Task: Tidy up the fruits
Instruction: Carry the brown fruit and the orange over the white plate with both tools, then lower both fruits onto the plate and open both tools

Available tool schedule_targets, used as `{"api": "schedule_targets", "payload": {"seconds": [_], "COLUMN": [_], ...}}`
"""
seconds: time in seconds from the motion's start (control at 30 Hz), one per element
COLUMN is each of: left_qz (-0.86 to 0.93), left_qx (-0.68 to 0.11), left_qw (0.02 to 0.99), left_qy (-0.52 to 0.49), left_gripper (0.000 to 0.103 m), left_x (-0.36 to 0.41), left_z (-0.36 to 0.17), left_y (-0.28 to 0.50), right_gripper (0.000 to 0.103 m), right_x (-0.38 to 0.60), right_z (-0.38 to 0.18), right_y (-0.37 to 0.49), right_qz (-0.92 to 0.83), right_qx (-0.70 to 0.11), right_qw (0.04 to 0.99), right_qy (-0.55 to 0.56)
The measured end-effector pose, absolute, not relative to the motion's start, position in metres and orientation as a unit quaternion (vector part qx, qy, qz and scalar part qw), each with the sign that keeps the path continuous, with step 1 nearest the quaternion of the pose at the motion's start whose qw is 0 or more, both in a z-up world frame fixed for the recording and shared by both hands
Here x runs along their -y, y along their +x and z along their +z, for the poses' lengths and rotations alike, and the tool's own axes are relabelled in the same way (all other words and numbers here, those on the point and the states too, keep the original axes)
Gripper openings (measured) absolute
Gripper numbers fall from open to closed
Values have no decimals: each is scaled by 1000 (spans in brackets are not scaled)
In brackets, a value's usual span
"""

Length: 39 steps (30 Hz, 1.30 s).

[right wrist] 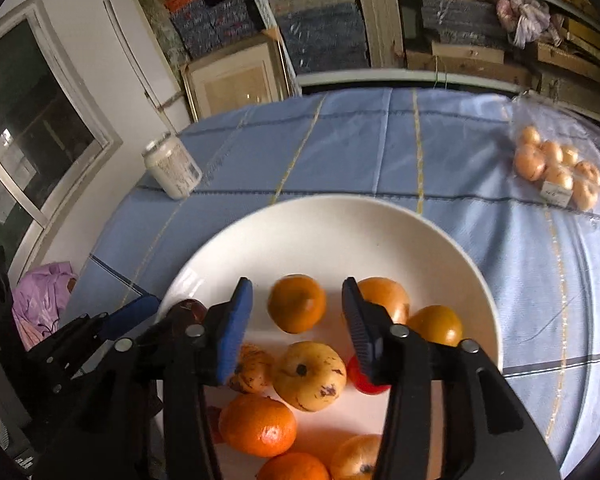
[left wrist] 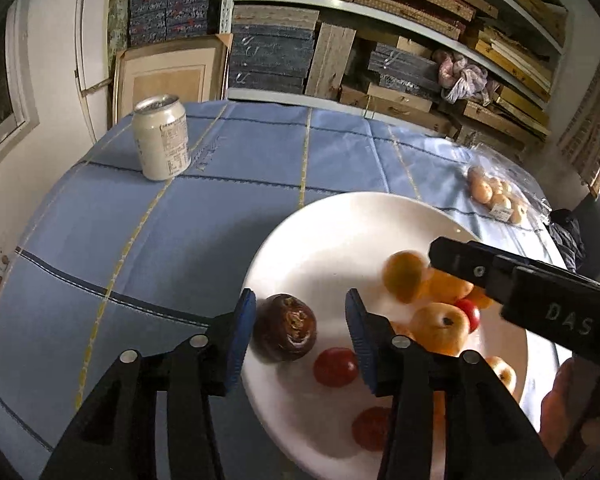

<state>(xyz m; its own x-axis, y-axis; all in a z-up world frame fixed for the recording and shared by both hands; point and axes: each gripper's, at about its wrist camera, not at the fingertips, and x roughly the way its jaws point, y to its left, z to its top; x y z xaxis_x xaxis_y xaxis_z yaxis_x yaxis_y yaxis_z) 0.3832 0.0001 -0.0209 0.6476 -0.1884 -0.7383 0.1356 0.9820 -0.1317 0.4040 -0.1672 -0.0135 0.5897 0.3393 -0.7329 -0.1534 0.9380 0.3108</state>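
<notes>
Both grippers hang open over the white plate (right wrist: 440,232) of fruits: left gripper (left wrist: 300,320) by the dark fruit (left wrist: 286,328), right gripper (right wrist: 298,312) above an orange (right wrist: 297,303); crowded round fruit may roll away when nudged

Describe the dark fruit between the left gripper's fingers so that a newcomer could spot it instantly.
Start at the big white plate on the blue checked tablecloth. At the plate's left edge, between the open fingers of the left gripper, lies the dark purple-brown fruit. It is the only dark one; its neighbours are orange, yellow or red.
</notes>
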Motion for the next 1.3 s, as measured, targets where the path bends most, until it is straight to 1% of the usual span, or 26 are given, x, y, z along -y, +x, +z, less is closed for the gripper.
{"api": "schedule_targets", "payload": {"seconds": [0.1, 0.2, 0.27, 0.33, 0.43, 0.53, 0.57, 0.73, 0.87, 1.03, 1.2, 1.3], "left_qz": [-94, -95, -94, -91, -80, -71, -68, -61, -61, -70, -85, -87], "left_qx": [-399, -384, -371, -363, -359, -360, -361, -372, -367, -357, -361, -365], "left_qw": [911, 918, 923, 927, 930, 930, 930, 926, 928, 931, 927, 924], "left_qy": [-34, -37, -32, -20, -14, -25, -28, -26, -8, 30, 57, 72], "left_gripper": [50, 55, 57, 59, 61, 67, 67, 67, 67, 68, 68, 68], "left_x": [0, -2, -3, -4, -11, -23, -27, -32, -24, -3, 14, 21], "left_z": [-11, 1, 6, 6, 1, -7, -11, -28, -31, -35, -42, -48], "left_y": [371, 354, 336, 316, 286, 262, 252, 226, 218, 215, 221, 226], "right_gripper": [47, 49, 57, 61, 63, 73, 75, 79, 83, 85, 87, 91], "right_x": [177, 187, 194, 200, 206, 212, 214, 224, 238, 258, 261, 263], "right_z": [-3, 6, 11, 13, 14, 10, 8, -11, -19, -21, -19, -19], "right_y": [387, 364, 340, 317, 273, 226, 208, 153, 138, 140, 141, 140], "right_qz": [140, 134, 126, 120, 112, 102, 96, 72, 61, 61, 66, 68], "right_qx": [-417, -403, -388, -375, -350, -316, -302, -266, -264, -268, -269, -271], "right_qw": [891, 898, 907, 914, 925, 939, 944, 957, 956, 947, 943, 942], "right_qy": [116, 112, 107, 104, 98, 92, 91, 95, 113, 167, 181, 187]}}
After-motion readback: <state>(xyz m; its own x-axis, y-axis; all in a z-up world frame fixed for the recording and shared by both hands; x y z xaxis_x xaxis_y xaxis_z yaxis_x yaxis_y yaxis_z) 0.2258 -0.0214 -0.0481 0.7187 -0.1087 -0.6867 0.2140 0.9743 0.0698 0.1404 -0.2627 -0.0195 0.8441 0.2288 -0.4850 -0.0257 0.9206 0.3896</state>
